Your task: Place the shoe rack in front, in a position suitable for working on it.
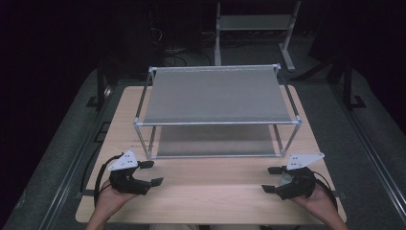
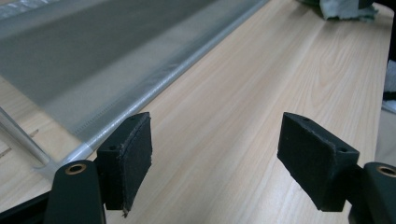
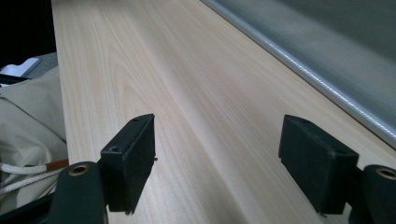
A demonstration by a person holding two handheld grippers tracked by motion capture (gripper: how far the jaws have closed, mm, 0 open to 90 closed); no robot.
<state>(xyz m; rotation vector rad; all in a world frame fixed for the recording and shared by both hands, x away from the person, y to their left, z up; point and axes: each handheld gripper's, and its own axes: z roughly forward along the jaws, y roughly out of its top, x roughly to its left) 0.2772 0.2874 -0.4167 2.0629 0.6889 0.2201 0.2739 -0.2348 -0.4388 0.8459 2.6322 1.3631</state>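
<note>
Sitting mid-table, the two-tier metal rack [image 1: 216, 112] is the nearest thing to both tongs, so probably what the work is about. Grey mesh top shelf, lower shelf under it, thin corner posts, open front facing the person; that likely lets things go in from the near side. Nothing on either shelf that I can make out.

Wooden table [image 1: 210, 196] has a bare strip between rack and near edge, and both tongs rest there, apart from the rack.

Left tongs [image 1: 151, 173]: held in the left hand [image 1: 111, 201] near the rack's front left post, jaws pointing inward to the table's middle. Jaws spread wide, nothing between, pads [image 2: 133, 158] bare over the wood. The left gripper view has the rack's lower edge [image 2: 154, 86] running past, not touched.

Right tongs [image 1: 271, 179]: mirror pose in the right hand [image 1: 318, 203], near the front right post, jaws wide apart, empty, pads [image 3: 135, 161] touching nothing. Looks like a ready pose, symmetric, no reach begun.

Beige cloth with a white cord [image 3: 23, 172] off the table edge in the right gripper view.
</note>
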